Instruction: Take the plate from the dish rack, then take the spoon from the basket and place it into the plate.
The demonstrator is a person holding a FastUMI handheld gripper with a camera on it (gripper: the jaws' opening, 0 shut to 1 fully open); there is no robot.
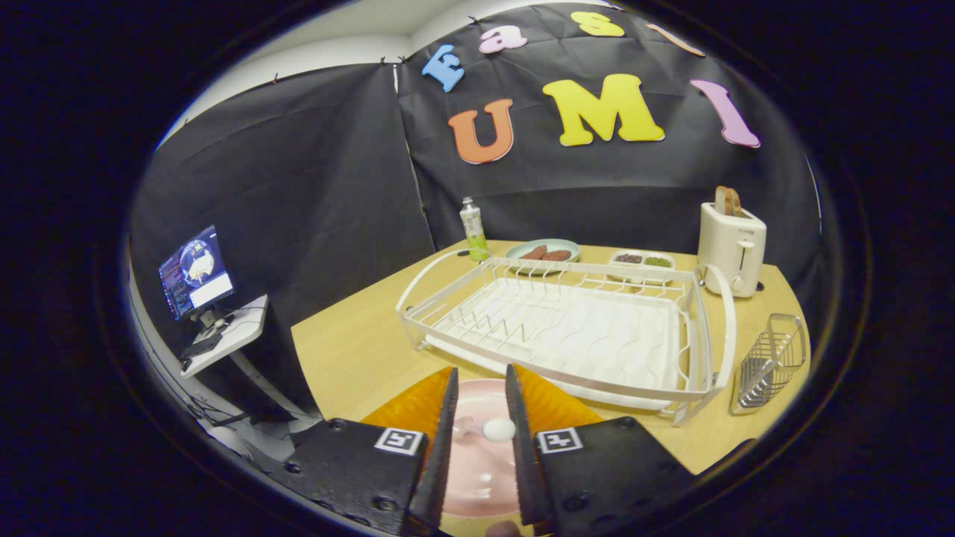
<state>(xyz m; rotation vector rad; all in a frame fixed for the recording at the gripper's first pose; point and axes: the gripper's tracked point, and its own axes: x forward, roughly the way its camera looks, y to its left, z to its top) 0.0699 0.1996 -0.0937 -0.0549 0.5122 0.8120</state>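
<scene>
A: What lies left of the rack [567, 328]?
B: A monitor [195, 272] on a side stand, well off the desk [351, 350].
A: And nearer than the rack?
B: The pink plate [477, 462] on an orange mat [406, 406], a white spoon [496, 429] in it. The claw [480, 406] hangs spread over them, pinching nothing.
A: Right of the rack?
B: The wire basket [772, 362]; the toaster [731, 246] behind.

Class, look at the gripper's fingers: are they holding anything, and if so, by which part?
Nothing is held. The gripper is open above the pink plate; the white spoon lies in the plate between the fingers, touching neither.
</scene>
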